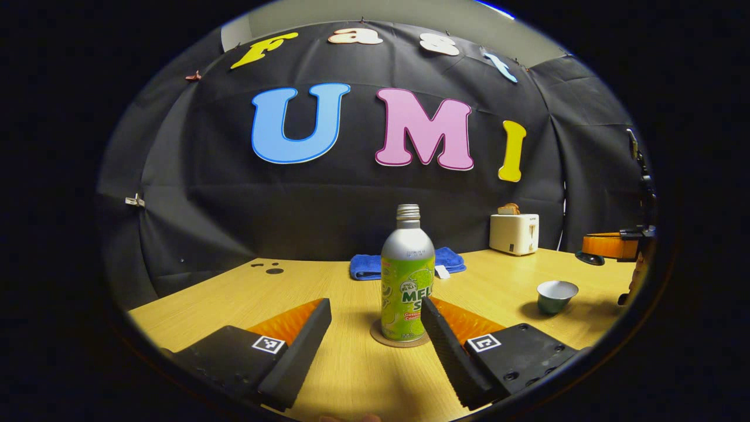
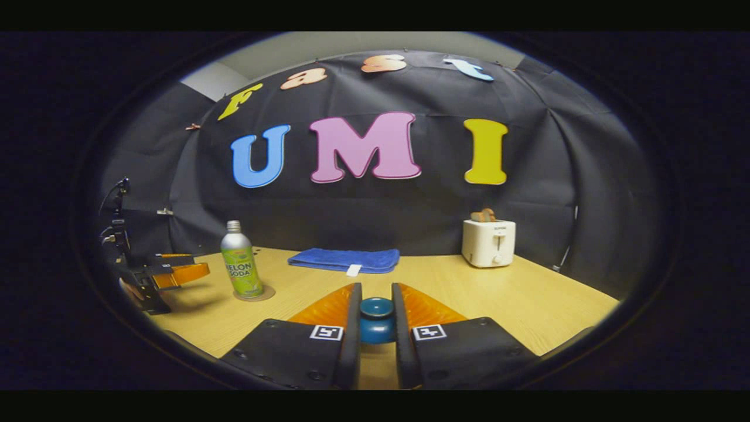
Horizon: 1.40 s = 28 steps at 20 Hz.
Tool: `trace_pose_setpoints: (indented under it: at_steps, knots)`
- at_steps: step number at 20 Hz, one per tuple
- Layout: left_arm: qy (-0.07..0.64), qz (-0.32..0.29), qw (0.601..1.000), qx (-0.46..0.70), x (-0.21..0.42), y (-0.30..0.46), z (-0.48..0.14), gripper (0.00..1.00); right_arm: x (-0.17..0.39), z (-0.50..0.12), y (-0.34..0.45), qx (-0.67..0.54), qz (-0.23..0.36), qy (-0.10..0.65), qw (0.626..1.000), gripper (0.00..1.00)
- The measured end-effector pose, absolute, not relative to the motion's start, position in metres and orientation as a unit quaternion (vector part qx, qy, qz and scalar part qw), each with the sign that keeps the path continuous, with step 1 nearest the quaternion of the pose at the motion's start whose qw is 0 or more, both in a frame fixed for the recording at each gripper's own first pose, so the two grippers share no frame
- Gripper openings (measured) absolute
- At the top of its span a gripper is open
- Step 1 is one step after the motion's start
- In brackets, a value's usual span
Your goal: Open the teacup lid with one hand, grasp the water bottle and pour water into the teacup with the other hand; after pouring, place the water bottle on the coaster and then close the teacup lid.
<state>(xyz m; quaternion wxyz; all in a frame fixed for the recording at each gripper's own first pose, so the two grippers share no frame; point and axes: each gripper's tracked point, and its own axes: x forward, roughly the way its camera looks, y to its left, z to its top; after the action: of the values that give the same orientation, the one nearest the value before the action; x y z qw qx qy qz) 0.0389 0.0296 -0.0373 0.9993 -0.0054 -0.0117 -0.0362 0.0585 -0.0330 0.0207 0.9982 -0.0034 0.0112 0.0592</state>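
lid held off the cup, bottle standing on its coaster

the melon soda bottle (image 1: 407, 281) stands upright on the round coaster (image 1: 399, 340) on the wooden table (image 1: 222, 293), dead ahead of the left gripper (image 1: 375, 319); that gripper's fingers are spread wide, one to each side of the bottle's base, and neither seems to touch it, so it holds nothing; the bottle's long axis is vertical and its metal neck is uncapped.

the teacup (image 1: 556, 295) sits open and lidless on the table, off to the right of the bottle in the left gripper view and well apart from it; whether it holds water i cannot tell from this angle.

in the right gripper view the right gripper (image 2: 375, 319) has its fingers drawn close together, both pressing on the blue knob of the teacup lid (image 2: 376, 319); the cup itself is below or outside what that view takes in, so how the lid lies from the cup is not readable there; from the left gripper view, the right gripper's orange body hangs just beyond the cup, so the right hand is the nearer one.

judging by the bottle on the coaster and the lid clamped, what remains is likely the closing: bringing the lid over the cup's rim, level, and lowering it.

behind, a blue towel (image 2: 344, 259) and a white toaster (image 2: 488, 242) stay clear of the work.
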Motion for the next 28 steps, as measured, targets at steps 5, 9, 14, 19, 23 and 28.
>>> trace_pose_setpoints:
  at_steps: [5,9,14,19,23,28]
  knots:
    - [-0.012,-0.043,0.999,-0.005,0.039,0.029,-0.037,0.97,0.076,-0.002,0.000,-0.019,0.086,0.052,0.995,0.29]
    - [-0.012,-0.049,0.999,-0.005,0.040,0.026,-0.036,0.97,0.089,-0.026,0.000,-0.025,0.076,0.088,0.993,0.28]
    - [-0.011,-0.049,0.999,-0.004,0.039,0.027,-0.037,0.97,0.093,-0.037,0.003,-0.016,0.073,0.115,0.991,0.30]
    - [-0.011,-0.049,0.999,-0.004,0.038,0.027,-0.035,0.97,0.092,-0.035,0.003,-0.026,0.071,0.110,0.991,0.35]
    - [-0.010,-0.041,0.999,-0.005,0.038,0.027,-0.036,0.97,0.087,-0.021,0.002,-0.019,0.070,0.080,0.994,0.60]
    - [-0.010,-0.035,0.999,-0.005,0.032,0.024,-0.036,0.97,0.066,0.007,-0.001,-0.033,0.060,0.017,0.998,0.99]
